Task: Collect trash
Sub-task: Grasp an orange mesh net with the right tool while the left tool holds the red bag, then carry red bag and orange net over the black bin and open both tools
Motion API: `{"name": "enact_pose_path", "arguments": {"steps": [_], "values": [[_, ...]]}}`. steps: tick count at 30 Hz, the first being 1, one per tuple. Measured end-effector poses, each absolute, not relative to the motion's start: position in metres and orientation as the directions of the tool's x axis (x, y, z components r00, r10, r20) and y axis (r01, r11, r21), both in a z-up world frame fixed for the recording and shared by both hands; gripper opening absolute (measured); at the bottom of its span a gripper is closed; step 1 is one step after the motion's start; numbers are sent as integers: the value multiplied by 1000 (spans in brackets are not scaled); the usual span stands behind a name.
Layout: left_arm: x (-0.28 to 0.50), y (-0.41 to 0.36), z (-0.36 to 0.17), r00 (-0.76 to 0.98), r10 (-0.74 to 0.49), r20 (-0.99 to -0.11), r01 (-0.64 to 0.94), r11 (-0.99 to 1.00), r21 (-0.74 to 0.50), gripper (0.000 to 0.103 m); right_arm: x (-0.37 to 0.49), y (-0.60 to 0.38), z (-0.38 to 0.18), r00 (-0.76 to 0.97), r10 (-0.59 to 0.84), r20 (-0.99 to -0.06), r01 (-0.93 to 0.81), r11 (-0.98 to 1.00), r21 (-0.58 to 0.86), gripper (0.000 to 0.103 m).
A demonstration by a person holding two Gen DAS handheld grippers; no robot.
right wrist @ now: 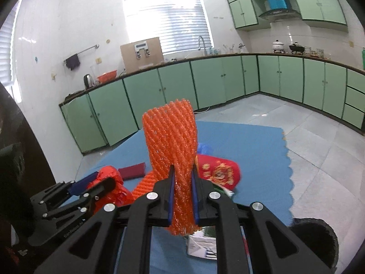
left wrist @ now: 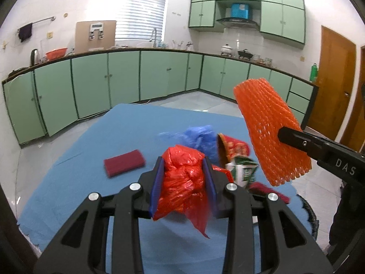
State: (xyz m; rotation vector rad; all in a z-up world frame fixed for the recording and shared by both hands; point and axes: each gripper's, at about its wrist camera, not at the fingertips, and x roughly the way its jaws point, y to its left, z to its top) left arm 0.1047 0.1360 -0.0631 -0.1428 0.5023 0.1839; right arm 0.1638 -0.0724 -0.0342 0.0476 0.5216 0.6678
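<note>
Orange foam net (right wrist: 171,141) is clamped upright in the right gripper (right wrist: 182,178), above the blue mat (left wrist: 68,171). Left gripper (left wrist: 183,178) fingers squeeze a red bag (left wrist: 182,178) above it.

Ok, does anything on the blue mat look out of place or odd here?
Mostly loose trash. The dark red sponge lies flat and apart from the heap, the one thing that doesn't look like trash. Left tongs hold a red bag, right tongs an orange foam net.
</note>
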Motion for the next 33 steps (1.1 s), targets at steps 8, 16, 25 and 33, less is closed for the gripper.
{"name": "enact_pose_path", "arguments": {"steps": [8, 16, 25, 33], "values": [[119, 90, -57, 881, 40, -471, -99, 990, -102, 33, 160, -126, -22, 728, 534, -431, -495, 843, 209, 12], [129, 40, -54, 889, -67, -454, 15, 993, -119, 33, 155, -182, -22, 783, 447, -433, -399, 895, 201, 12], [145, -26, -57, 871, -209, -444, 167, 977, -131, 33, 148, -240, -29, 828, 337, -448, -278, 941, 193, 12], [161, -80, -73, 836, -306, -456, 273, 952, -138, 33, 144, -290, -47, 843, 240, -481, -168, 968, 188, 12]]}}
